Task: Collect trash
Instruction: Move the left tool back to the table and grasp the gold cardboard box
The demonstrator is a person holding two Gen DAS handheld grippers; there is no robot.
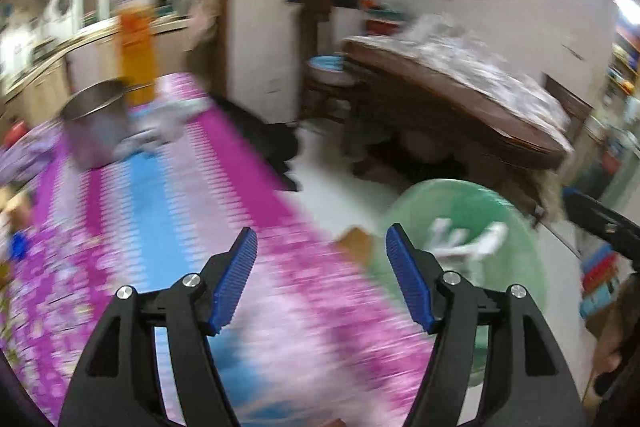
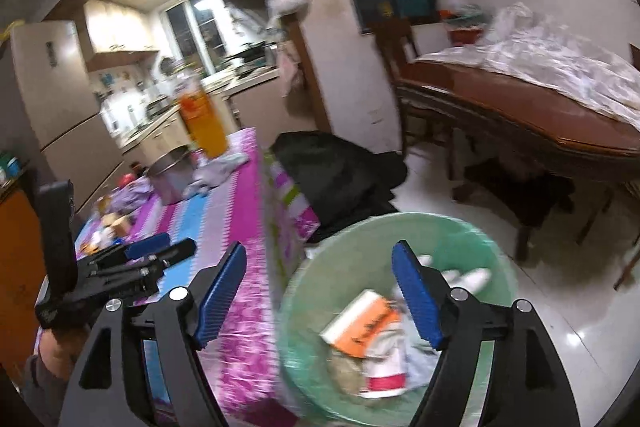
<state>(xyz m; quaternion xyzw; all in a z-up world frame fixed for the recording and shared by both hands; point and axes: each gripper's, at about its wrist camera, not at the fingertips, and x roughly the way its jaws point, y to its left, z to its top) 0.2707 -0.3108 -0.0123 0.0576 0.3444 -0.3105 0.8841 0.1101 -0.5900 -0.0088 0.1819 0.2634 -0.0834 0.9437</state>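
Observation:
A green plastic trash bin (image 2: 500, 259) stands on the floor beside the table with the pink and blue cloth (image 2: 240, 211). It holds an orange and white box (image 2: 360, 323), a red and white wrapper (image 2: 386, 373) and white scraps. My right gripper (image 2: 318, 293) is open and empty above the bin's near rim. My left gripper (image 1: 322, 279) is open and empty over the table's edge, with the bin (image 1: 472, 211) to its right; it also shows in the right wrist view (image 2: 160, 247). A small brown scrap (image 1: 356, 245) shows at the table's edge in the blurred left wrist view.
On the table stand a steel pot (image 1: 96, 123), an orange bottle (image 1: 136, 51), crumpled cloth (image 1: 168, 123) and small items at the left end (image 2: 112, 219). A dark bag (image 2: 340, 171) lies on the floor. A wooden table with plastic sheet (image 2: 540, 107) stands right.

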